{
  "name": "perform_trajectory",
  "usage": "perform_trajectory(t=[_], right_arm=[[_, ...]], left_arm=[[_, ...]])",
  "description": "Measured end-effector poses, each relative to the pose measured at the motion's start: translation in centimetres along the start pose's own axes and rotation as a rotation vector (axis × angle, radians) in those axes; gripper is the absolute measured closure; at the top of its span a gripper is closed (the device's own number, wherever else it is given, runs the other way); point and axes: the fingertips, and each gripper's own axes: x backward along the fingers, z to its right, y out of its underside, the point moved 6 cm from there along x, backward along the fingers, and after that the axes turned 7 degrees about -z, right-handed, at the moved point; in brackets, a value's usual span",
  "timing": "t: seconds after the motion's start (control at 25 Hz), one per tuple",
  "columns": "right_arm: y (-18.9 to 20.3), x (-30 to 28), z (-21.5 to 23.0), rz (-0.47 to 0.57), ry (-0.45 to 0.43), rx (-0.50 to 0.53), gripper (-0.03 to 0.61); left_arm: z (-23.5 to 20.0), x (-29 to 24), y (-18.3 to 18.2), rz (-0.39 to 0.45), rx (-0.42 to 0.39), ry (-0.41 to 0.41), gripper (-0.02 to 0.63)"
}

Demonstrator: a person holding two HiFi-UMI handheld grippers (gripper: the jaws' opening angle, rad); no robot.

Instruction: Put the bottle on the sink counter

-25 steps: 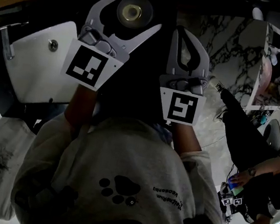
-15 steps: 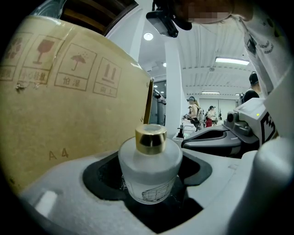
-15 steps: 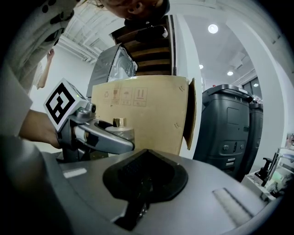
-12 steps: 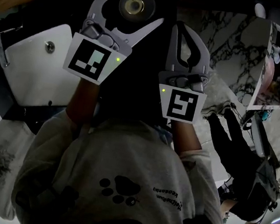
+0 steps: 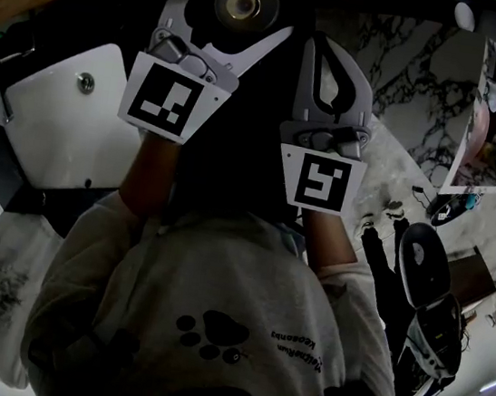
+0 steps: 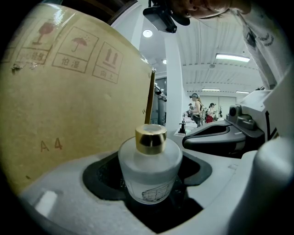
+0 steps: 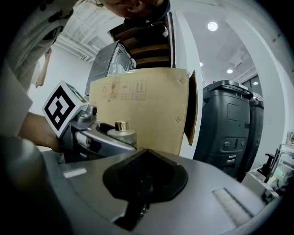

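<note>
My left tongs [image 5: 230, 2] stand wide and are clamped on the bottle [image 6: 149, 167], a squat frosted glass one with a gold cap [image 6: 150, 138]. The pads bear on its round body, and it sits upright between them, clear of any surface. My right tongs [image 7: 146, 172] are fully closed on nothing and hang just beside the left pair, on its right. In the head view the bottle hangs beyond the far right corner of the white sink basin [image 5: 61, 125], over a dark area in which I cannot make out the counter top. A cardboard box [image 6: 69, 87] stands close on the bottle's left. Hazards, as I judge them: (1) Smooth round glass held by two pads can rotate or slip if the grip is eased before the base bears on the counter, and the bottle would drop. (2) The landing spot is unlit, and a base set partly over the basin rim would tip the bottle into the sink. (3) A sideways drift would knock the bottle against the box. (4) The right tongs, so near, could strike the bottle on release, so I should hold them apart from it.
</note>
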Motion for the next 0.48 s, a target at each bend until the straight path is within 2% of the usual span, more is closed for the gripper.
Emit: perform_trajectory(t=[0.48], right_arm=[[0.4,-0.2,0.3,-0.009,0.002,-0.007,0.577]], left_arm=[[-0.2,-1.6,1.4,-0.049,0.014,-0.01,0.274]])
